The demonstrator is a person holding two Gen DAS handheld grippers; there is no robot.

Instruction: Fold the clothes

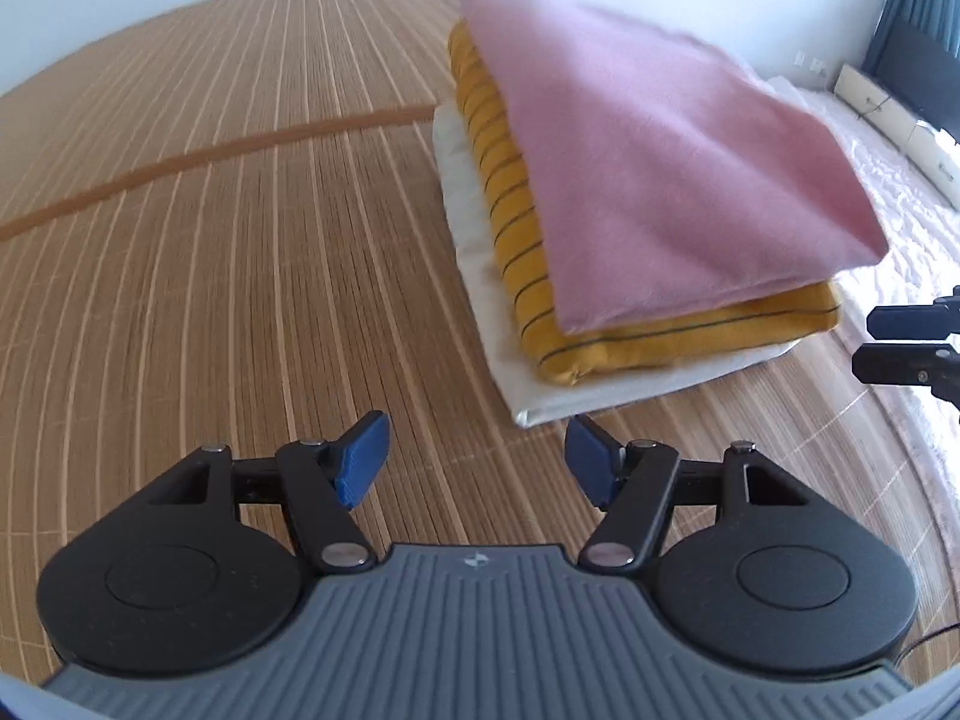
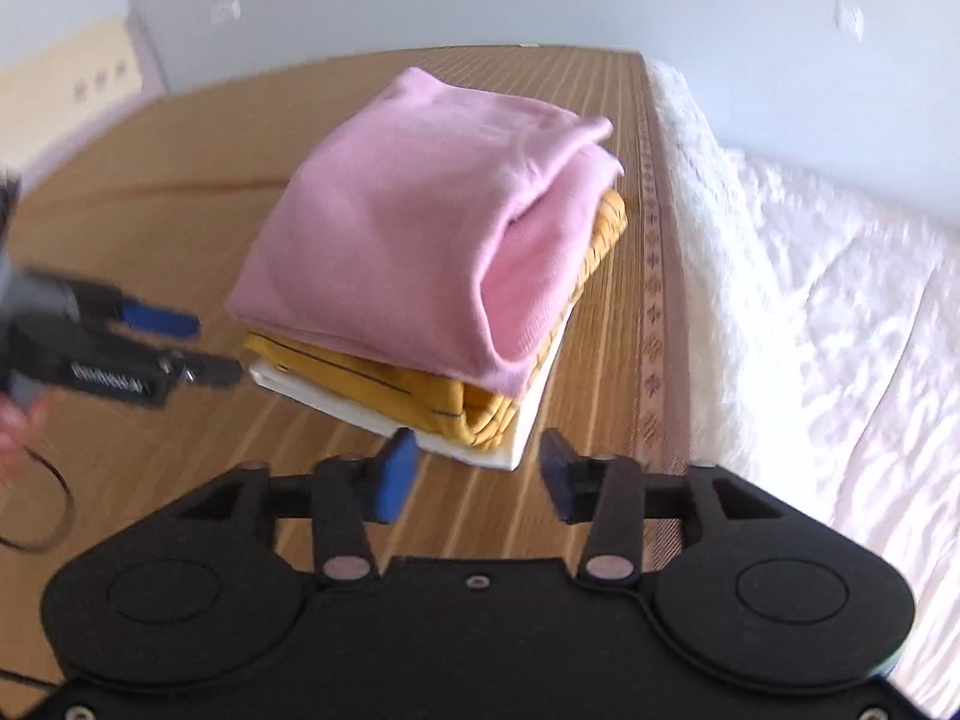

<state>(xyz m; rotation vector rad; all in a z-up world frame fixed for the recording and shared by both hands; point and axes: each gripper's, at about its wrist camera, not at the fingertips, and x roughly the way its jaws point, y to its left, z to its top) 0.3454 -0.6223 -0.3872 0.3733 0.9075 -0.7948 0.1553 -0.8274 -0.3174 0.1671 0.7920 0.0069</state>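
Observation:
A stack of three folded clothes lies on the bamboo mat (image 1: pixel 240 240). A pink garment (image 1: pixel 660 150) (image 2: pixel 390 240) is on top, a yellow one with thin dark stripes (image 1: pixel 522 228) (image 2: pixel 372 381) lies under it, and a white one (image 1: pixel 600 396) (image 2: pixel 522 420) is at the bottom. My left gripper (image 1: pixel 477 450) (image 2: pixel 213 343) is open and empty, just short of the stack's near corner. My right gripper (image 2: pixel 477 468) (image 1: pixel 870 342) is open at the opposite side. The white garment's corner lies just beyond its blue pads, and nothing is held.
White quilted bedding (image 2: pixel 810 300) borders the mat's patterned edge on the right. A blue curtain (image 1: pixel 924 0) and pale walls stand behind. A hand (image 2: pixel 12 420) holds the left gripper, with a dark cable (image 2: pixel 54 516) looping below it.

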